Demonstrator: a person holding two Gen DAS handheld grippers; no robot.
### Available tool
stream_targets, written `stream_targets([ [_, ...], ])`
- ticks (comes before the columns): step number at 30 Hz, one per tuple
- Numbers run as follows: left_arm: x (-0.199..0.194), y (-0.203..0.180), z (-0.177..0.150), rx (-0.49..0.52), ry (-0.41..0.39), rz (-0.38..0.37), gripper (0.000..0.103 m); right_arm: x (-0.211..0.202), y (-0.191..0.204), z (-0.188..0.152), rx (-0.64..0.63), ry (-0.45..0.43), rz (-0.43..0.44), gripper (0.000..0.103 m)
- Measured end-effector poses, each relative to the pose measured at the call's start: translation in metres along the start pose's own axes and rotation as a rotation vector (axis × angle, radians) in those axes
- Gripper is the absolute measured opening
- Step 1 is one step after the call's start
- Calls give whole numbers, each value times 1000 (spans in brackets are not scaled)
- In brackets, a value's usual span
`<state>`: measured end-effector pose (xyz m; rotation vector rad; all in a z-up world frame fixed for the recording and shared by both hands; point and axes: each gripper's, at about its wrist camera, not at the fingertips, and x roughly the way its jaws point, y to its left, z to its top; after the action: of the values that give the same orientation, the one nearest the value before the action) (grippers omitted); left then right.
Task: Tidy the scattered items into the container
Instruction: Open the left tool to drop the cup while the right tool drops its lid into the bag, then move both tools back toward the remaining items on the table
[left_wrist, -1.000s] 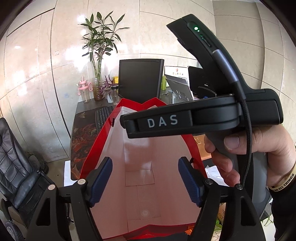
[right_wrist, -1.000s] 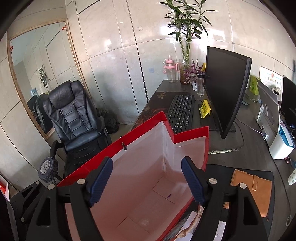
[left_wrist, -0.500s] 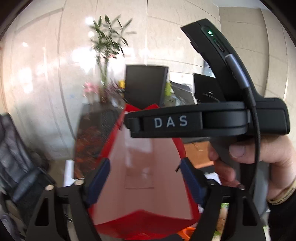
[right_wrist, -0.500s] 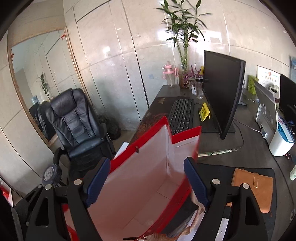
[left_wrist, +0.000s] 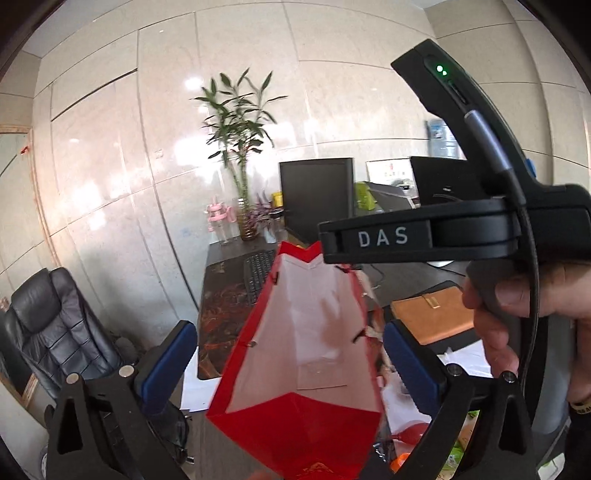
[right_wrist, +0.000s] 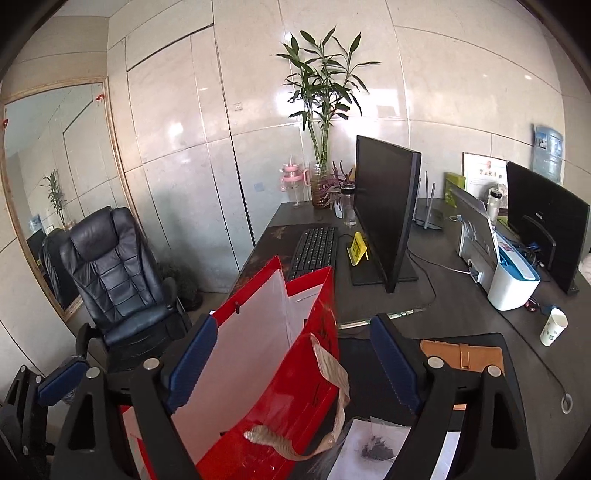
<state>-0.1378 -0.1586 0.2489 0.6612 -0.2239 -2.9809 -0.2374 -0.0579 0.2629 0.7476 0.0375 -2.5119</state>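
Tool, left (left_wrist: 288, 354): your blue-padded fingers (left_wrist: 168, 356) stand wide apart, nothing between the pads in contact; the red paper bag (left_wrist: 295, 413) sits in the gap below them, mouth open, white lining showing. Beyond it, on the dark surface (left_wrist: 424, 273): a black keyboard (left_wrist: 258, 271), a tan notebook (left_wrist: 430, 314), white papers (left_wrist: 458, 358), a black monitor (left_wrist: 316, 197), a bamboo plant (left_wrist: 240, 147) in a jar. At right, your right hand (left_wrist: 524, 306) grips the other unit, marked DAS. A black office chair (left_wrist: 55, 332) stands at left.

Tool, right (right_wrist: 291, 365): your fingers (right_wrist: 391, 360) are likewise spread wide and hold nothing. The red paper bag (right_wrist: 295, 387) stands between them, upright, its woven beige handle (right_wrist: 332, 387) drooping over the near red wall. To its right lie the tan notebook (right_wrist: 461, 354) and a white sheet (right_wrist: 369, 446) with a dark smudge. Further back: keyboard (right_wrist: 314, 251), monitor (right_wrist: 384, 210), a yellow card stand (right_wrist: 358, 249), a white-and-blue printer (right_wrist: 509, 277), a paper cup (right_wrist: 553, 326).
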Motion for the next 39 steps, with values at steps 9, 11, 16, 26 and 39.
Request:
stream_targets([
  [9, -35, -7, -15, -34, -11, -9, 103, -42, -6, -34, -4, -68, 13, 91],
  [11, -45, -9, -22, -49, -19, -15, 103, -55, -10, -43, 16, -86, 31, 91],
  [16, -80, -17, -70, -140, -23, -33, 103, -90, -30, -86, 60, -142, 63, 103],
  [26, -79, -53, -158, -202, 109, -69, 103, -108, -69, -190, 90, -23, 30, 103],
  [39, -42, -87, -238, -240, 261, -67, 103, -99, -124, -288, 195, 100, -100, 103],
])
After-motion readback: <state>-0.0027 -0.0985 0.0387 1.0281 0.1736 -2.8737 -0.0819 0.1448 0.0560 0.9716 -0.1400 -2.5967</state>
